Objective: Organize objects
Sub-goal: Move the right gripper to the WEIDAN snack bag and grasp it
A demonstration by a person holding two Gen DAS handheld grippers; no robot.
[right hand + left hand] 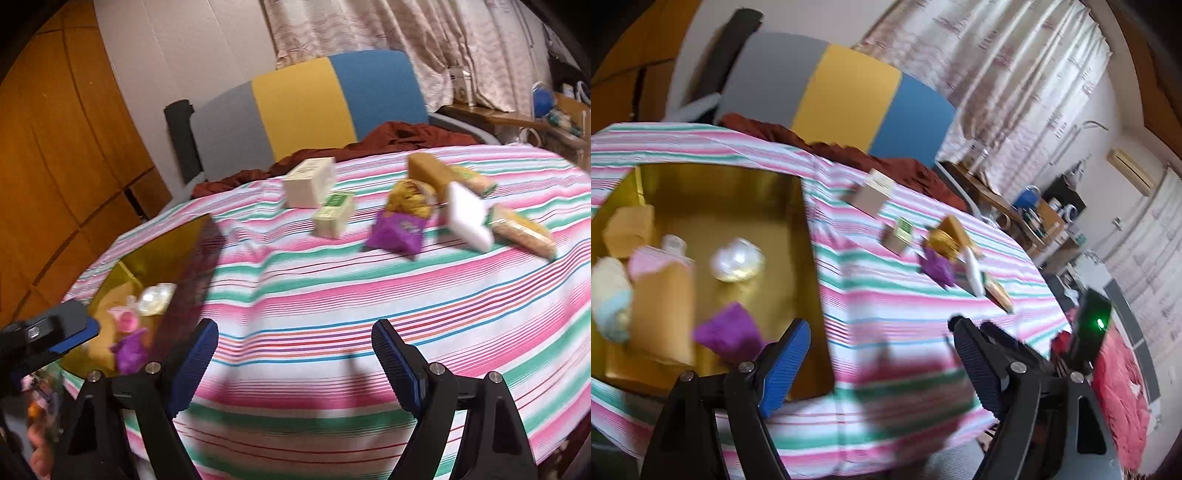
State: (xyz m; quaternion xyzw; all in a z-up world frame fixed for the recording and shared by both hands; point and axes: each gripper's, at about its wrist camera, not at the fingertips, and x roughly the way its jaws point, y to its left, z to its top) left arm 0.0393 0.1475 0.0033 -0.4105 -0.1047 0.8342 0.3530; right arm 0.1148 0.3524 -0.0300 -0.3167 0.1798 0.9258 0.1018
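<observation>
Right wrist view, open right tool (291,363) over bare striped cloth (369,295)

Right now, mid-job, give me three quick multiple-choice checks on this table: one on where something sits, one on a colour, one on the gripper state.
1. Where is the round white object?
A. in the gold tray
B. on the striped cloth
C. on the chair

2. What colour is the packet on the cloth beside the white block?
A. red
B. purple
C. black

3. How does the right gripper stand?
A. shut on a box
B. shut, empty
C. open, empty

Answers:
1 A: it lies on the tray floor among other items.
2 B: its wrapper is purple.
3 C: the jaws stand wide with only cloth between them.
</observation>
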